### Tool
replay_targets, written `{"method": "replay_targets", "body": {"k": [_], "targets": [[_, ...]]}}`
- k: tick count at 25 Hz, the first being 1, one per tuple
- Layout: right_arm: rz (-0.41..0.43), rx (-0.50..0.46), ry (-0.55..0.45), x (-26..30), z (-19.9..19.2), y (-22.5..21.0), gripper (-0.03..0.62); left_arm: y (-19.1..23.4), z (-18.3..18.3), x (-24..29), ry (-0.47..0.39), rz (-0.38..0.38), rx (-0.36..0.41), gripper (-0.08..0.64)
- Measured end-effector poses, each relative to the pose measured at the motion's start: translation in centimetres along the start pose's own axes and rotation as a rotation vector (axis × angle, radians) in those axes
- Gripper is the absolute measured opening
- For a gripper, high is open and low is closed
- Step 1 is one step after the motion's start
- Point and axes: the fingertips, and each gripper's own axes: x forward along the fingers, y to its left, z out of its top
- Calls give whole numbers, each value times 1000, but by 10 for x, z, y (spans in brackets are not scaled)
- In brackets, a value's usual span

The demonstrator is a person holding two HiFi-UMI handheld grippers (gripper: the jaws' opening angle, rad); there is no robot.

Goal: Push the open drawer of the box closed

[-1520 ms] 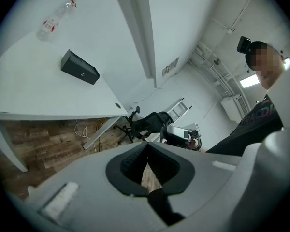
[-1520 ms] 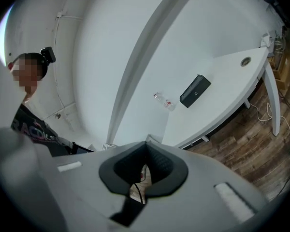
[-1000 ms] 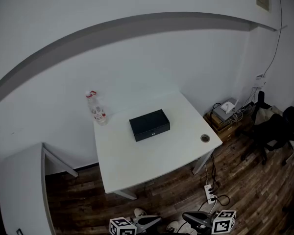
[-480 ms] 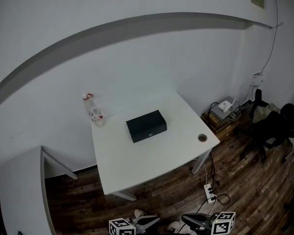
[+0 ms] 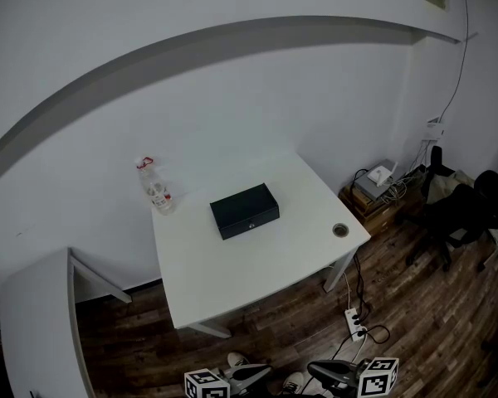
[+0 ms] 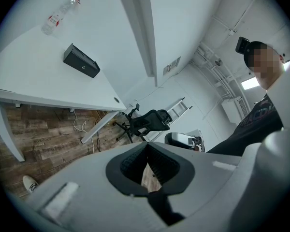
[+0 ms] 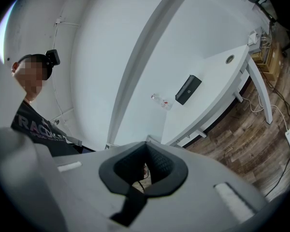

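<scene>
A: What does the box (image 5: 244,208) look like?
B: Small, black and oblong. It sits flat on its base, skewed to the table (image 5: 257,272) edges.
A: Where on the table?
B: Near the middle, slightly toward the back edge.
A: And its drawer (image 5: 251,222)?
B: The front looks flush with the body, with a small pale spot at its centre.

Head cam sits high and well back, looking steeply down on the whole table (image 5: 257,264) from its front-edge side. The left gripper (image 5: 251,375) and right gripper (image 5: 330,372) just peek in along the bottom of the frame. The left gripper view rides low and tilted, looking out over its own jaws, table far off at upper left. The right gripper view is rolled too, table far off at upper right. All three share the table, the black box (image 5: 245,210) and the bottle (image 5: 153,191) by its back left corner.
</scene>
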Motion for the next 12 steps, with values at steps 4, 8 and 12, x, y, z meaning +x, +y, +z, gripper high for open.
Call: {"method": "replay_targets", "body": {"k": [4,8,12], "targets": [[-5,0,-2,-3,0,-2,3,0,-1,4,5,-1,0,0],[-11,1,-7,-6,1,-3,3,0,-2,6,9,-5,0,0],[-15,5,-12,-7,3,-6,3,1,-1,8,11,-4,-4,0]]}}
